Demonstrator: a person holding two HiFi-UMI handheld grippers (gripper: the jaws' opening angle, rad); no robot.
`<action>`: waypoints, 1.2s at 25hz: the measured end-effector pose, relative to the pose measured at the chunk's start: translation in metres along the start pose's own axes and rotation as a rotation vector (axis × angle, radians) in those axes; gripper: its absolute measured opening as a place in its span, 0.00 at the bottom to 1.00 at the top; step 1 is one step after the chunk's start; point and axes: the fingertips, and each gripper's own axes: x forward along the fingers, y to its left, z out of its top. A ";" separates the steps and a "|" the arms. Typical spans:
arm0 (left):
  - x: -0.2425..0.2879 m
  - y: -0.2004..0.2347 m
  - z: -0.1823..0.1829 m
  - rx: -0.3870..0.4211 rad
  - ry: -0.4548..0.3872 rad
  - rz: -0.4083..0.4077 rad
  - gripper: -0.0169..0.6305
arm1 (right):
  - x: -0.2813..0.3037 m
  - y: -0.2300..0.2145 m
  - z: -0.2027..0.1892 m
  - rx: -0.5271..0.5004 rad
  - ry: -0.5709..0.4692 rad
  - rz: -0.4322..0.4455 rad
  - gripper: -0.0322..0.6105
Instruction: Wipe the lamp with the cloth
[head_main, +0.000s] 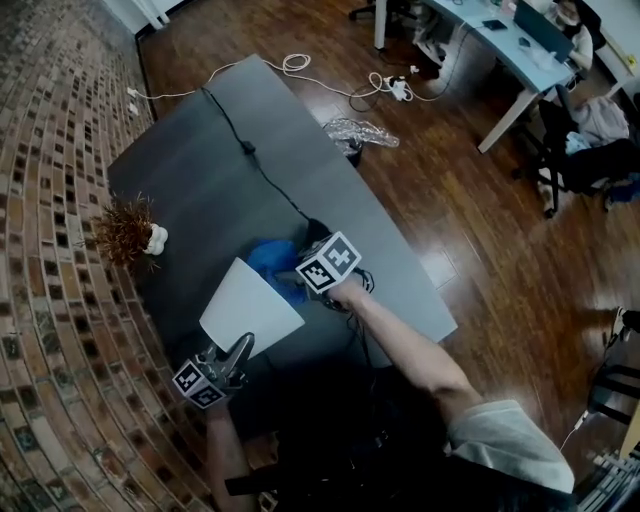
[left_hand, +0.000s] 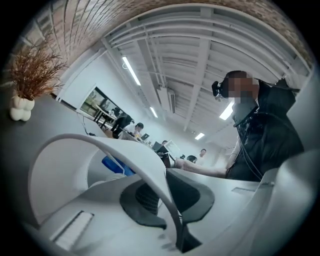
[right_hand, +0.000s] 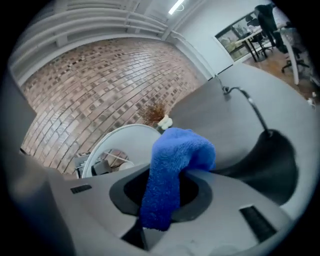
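Observation:
The lamp lies tipped on the dark grey table (head_main: 200, 170), its white shade (head_main: 250, 305) toward me and its black base (head_main: 318, 232) farther off. My left gripper (head_main: 243, 345) is shut on the shade's near rim (left_hand: 115, 145), which runs between its pads (left_hand: 167, 200). A blue cloth (head_main: 270, 258) hangs from my right gripper (head_main: 300, 282), shut on it beside the shade's far side. In the right gripper view the cloth (right_hand: 175, 160) droops over the jaws (right_hand: 165, 192), with the shade's open end (right_hand: 117, 145) behind and the base (right_hand: 272, 155) to the right.
A dried plant in a white vase (head_main: 130, 232) stands at the table's left edge by the brick wall. The lamp's black cord (head_main: 245, 148) crosses the table to the far corner. Crumpled plastic (head_main: 360, 132) sits at the far right edge. Office desks and chairs stand beyond.

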 end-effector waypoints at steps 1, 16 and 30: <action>0.000 -0.002 -0.001 0.001 -0.004 0.004 0.06 | -0.010 -0.011 0.000 -0.010 0.011 -0.056 0.18; 0.005 -0.014 -0.014 0.160 0.059 0.064 0.07 | -0.171 -0.101 0.025 -0.154 -0.054 -0.568 0.18; 0.023 -0.067 -0.085 0.450 0.330 0.031 0.05 | -0.089 -0.076 -0.003 -0.427 0.392 -0.553 0.19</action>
